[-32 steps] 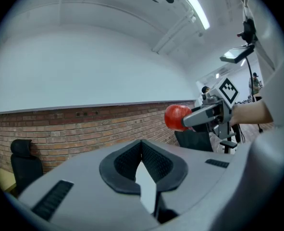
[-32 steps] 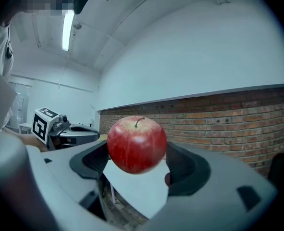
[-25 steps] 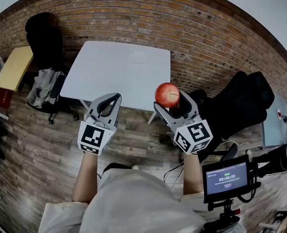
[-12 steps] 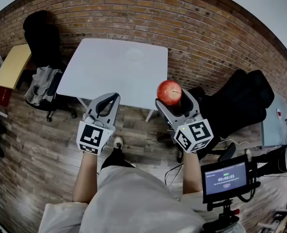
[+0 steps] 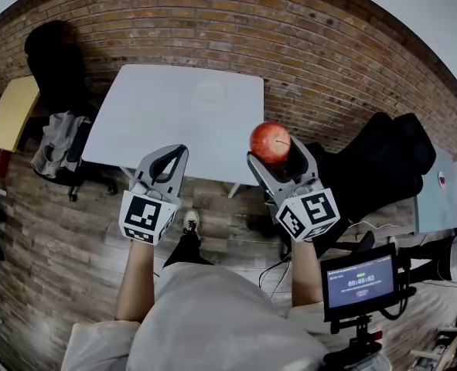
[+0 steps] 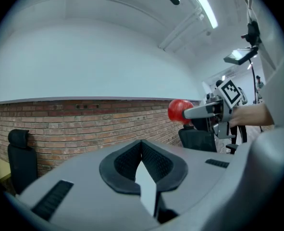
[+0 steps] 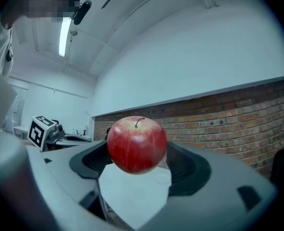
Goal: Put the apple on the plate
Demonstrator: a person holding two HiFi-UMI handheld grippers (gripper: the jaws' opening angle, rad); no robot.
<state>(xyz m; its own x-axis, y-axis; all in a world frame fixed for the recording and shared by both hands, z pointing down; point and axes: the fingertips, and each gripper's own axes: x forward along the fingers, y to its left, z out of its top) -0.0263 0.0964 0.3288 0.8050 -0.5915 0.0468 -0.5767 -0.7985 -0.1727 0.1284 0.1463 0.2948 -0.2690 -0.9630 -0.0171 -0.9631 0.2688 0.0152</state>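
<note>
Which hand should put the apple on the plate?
Right. The right hand-held gripper grips the apple, and the plate lies on the table ahead. The left hand-held gripper is shut and empty.

Red apple (image 5: 270, 141) stem-up aloft, white plate (image 5: 209, 92) lying flat

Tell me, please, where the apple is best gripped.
Grip the apple across its widest middle, one jaw on each side and the stem clear of the pads. The round flanks seat in the curved pads there, which is how the right gripper holds it.
</note>
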